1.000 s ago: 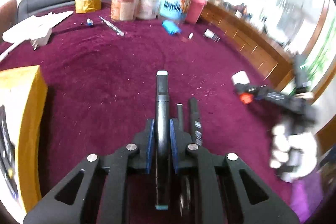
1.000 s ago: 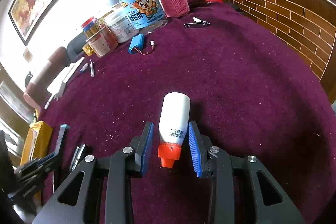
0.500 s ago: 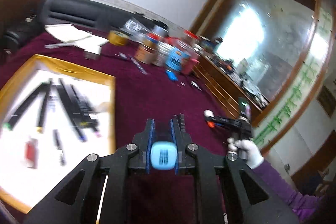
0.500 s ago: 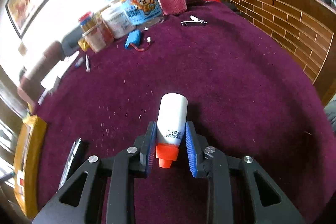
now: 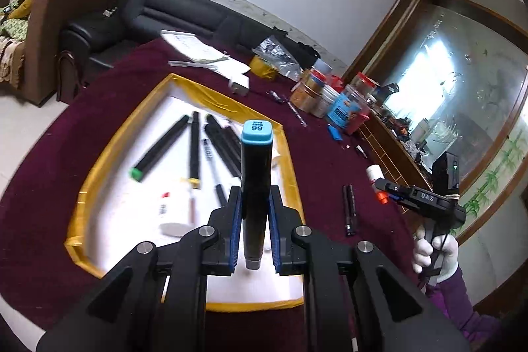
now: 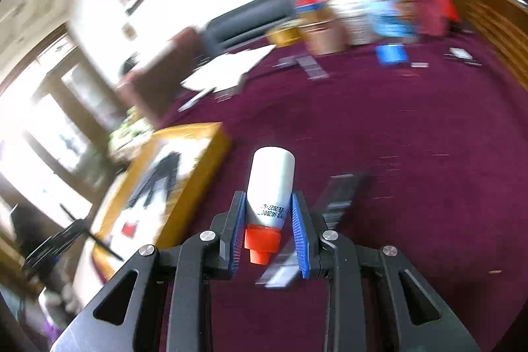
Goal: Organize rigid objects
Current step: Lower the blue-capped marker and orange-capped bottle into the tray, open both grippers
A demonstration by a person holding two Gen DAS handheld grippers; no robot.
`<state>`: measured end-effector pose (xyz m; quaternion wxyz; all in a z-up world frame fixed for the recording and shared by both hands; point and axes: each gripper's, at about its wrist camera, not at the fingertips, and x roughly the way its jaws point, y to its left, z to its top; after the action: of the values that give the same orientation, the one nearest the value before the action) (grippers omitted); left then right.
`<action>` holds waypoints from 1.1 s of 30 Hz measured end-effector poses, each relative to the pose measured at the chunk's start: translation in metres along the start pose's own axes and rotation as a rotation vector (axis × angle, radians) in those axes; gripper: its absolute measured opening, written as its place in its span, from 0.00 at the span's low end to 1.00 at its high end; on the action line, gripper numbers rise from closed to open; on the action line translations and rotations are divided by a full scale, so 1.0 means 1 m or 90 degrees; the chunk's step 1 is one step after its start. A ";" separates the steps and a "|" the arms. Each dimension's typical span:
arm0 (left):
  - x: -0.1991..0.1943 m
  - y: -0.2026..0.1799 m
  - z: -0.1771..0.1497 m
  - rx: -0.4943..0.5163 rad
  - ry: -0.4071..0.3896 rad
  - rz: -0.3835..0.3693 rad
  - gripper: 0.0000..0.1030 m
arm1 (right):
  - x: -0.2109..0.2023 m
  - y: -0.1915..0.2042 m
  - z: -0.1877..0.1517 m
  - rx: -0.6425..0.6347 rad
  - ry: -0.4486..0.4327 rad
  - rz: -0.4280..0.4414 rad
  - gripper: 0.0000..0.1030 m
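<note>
The left tongs (image 5: 253,228) pinch a marker (image 5: 255,183) by its lower barrel, holding it upright above the near edge of the tray (image 5: 211,306). It looks like a stiff plastic stick, light and smooth, so a grip near the middle of the barrel, as here, should keep it from tipping; the glossy sides could slide if the pinch slackens. The marker is black with a squared light-blue cap marked 66 and a grey tip at the bottom.

The right tongs (image 6: 268,231) pinch a small bottle (image 6: 271,187) near its neck, carried over the dark red bench (image 6: 412,154) just beside the tray (image 6: 198,160). It is a white, rounded plastic bottle with an orange-red screw cap pointing back toward the handle and a printed date code. It seems light and fairly rigid, though its thin wall may give a little under pressure, so the shoulder beside the cap is the firmer place to hold.

In the tray lie several black markers (image 5: 161,147) and another white bottle (image 5: 171,213).
</note>
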<state>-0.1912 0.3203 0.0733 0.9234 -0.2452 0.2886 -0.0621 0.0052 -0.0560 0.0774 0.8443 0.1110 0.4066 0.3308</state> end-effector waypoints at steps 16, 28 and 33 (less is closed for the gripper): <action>0.034 0.063 0.029 -0.006 0.130 0.057 0.14 | 0.143 0.176 -0.064 -0.136 0.242 0.159 0.24; 0.050 0.068 0.027 0.015 0.129 0.110 0.34 | 0.176 0.207 -0.085 -0.211 0.270 0.087 0.25; 0.020 0.060 0.029 -0.008 0.075 0.133 0.61 | 0.164 0.217 -0.090 -0.262 0.222 0.056 0.29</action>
<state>-0.1598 0.3799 0.0545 0.9048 -0.2153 0.3667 0.0220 -0.0909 0.2073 0.0174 0.7513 -0.1040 0.4650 0.4567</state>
